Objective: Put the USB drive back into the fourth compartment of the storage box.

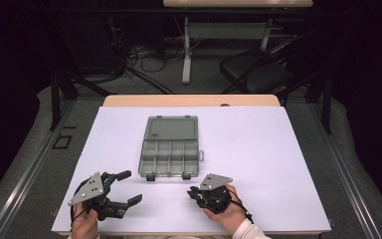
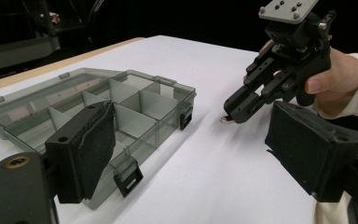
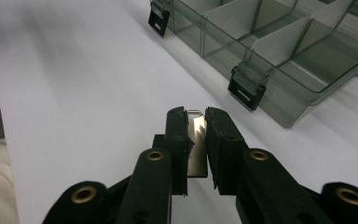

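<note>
A clear grey compartment box point(image 1: 142, 160) lies open at mid-table, its lid point(image 1: 171, 128) flat behind it and its compartments looking empty. My right gripper point(image 1: 194, 193) rests near the front edge, right of the box's front latches, tilted down at the table. It is shut on a small flat silver metal piece point(image 3: 196, 135), whose tip also shows in the left gripper view as the metal piece point(image 2: 224, 120) below the right gripper point(image 2: 237, 109). My left gripper point(image 1: 133, 186) sits at the front left, open, with nothing between its pads point(image 2: 93, 149). The box point(image 2: 165, 119) lies just ahead of it.
Two black latches point(image 3: 246, 91) stick out from the box's front wall point(image 3: 284, 100). The white table sheet point(image 1: 258, 149) spreads wide to the right and left of the box. Beyond the far wooden edge point(image 1: 189, 100) stand a chair point(image 1: 258, 69) and cables on the floor.
</note>
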